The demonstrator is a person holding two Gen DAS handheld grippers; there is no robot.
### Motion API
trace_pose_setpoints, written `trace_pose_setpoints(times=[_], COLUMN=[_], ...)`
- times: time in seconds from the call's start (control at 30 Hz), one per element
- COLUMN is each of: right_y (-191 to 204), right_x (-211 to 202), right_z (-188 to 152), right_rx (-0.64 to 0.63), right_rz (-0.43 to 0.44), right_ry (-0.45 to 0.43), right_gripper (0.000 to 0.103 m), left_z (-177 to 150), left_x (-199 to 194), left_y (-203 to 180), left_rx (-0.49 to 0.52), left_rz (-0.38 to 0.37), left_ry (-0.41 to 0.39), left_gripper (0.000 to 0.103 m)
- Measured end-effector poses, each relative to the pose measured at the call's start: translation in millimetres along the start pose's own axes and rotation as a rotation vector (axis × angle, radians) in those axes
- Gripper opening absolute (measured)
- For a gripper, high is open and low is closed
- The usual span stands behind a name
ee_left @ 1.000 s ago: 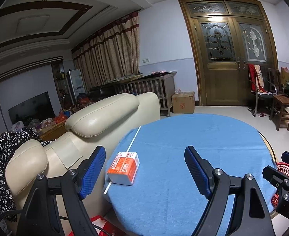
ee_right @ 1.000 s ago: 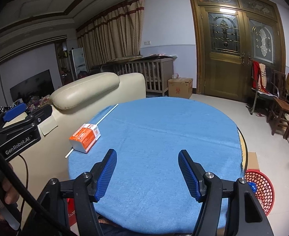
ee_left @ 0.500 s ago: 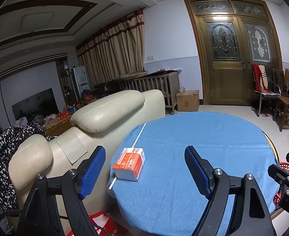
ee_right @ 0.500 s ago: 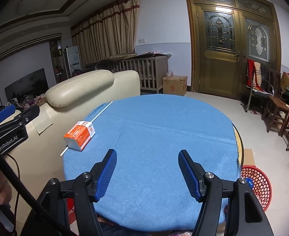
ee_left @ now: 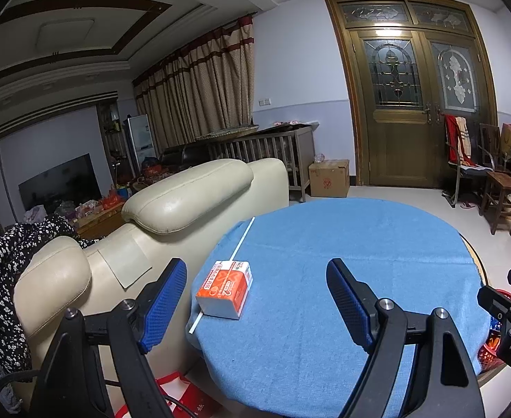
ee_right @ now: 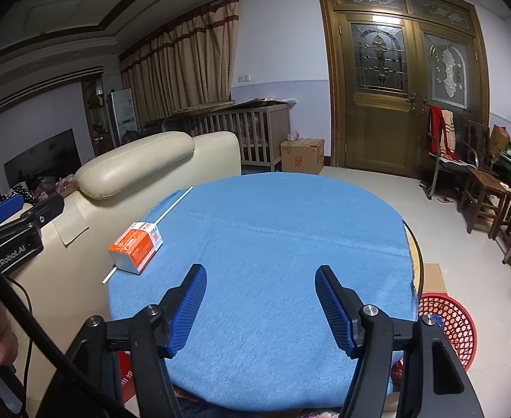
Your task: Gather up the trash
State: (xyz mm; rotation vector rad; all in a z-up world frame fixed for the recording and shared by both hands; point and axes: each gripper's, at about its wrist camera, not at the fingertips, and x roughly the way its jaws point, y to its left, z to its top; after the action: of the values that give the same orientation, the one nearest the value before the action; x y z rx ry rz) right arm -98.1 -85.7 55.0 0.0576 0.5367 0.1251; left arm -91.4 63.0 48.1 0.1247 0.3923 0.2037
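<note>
Round bench (ee_left: 359, 244) with a blue cloth, right behind a cream sofa (ee_left: 185, 195). On the floor off the bench's right edge sits a red basket (ee_right: 447, 317), likely where the trash goes; only its rim shows in your left view.

Trash on the bench: an orange-and-white box (ee_left: 225, 289) lying flat near the left edge, and a thin white stick (ee_left: 243, 240) running under or against it. I can't tell which. The stick's near tip pokes out past the box toward you; its far end points away along the bench edge.

Your left gripper (ee_left: 255, 304) is released, fingers (ee_left: 164, 303) spread wide, nothing between them. Your right gripper (ee_right: 260, 308) is also released and empty, fingers (ee_right: 333, 306) apart over bare cloth.

What the move turns on: the box lies ahead and slightly left of centre in the left gripper's gap, closer to the left finger. From the right gripper it's well off to the left and further out. So your left hand is nearer, I'd use it. The box's long axis runs away from you, tilted a bit right at the far end, roughly in line with the stick, so the fingers already straddle its short width. Push forward and down, shift a touch left. The box sits close to the bench edge, so a nudge could tip it off toward the sofa. The stick will need its own pinch.
</note>
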Motion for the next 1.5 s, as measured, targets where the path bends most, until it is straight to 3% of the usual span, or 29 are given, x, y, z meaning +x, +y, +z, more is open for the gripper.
trace_pose_setpoints(times=[1.07,1.5], right_y=[-10,-36], right_x=[10,56], right_z=[0,4], right_rx=[0.038,0.090], right_rz=[0.002,-0.021], right_ry=[0.027,0.092], right_gripper=[0.069,0.069], left_z=[-5,-7], left_x=[2,45], left_y=[-10,-36], left_rx=[0.015,0.050], left_rz=[-0.017,-0.033], left_ry=[0.028,0.098], left_gripper=[0.083,0.083])
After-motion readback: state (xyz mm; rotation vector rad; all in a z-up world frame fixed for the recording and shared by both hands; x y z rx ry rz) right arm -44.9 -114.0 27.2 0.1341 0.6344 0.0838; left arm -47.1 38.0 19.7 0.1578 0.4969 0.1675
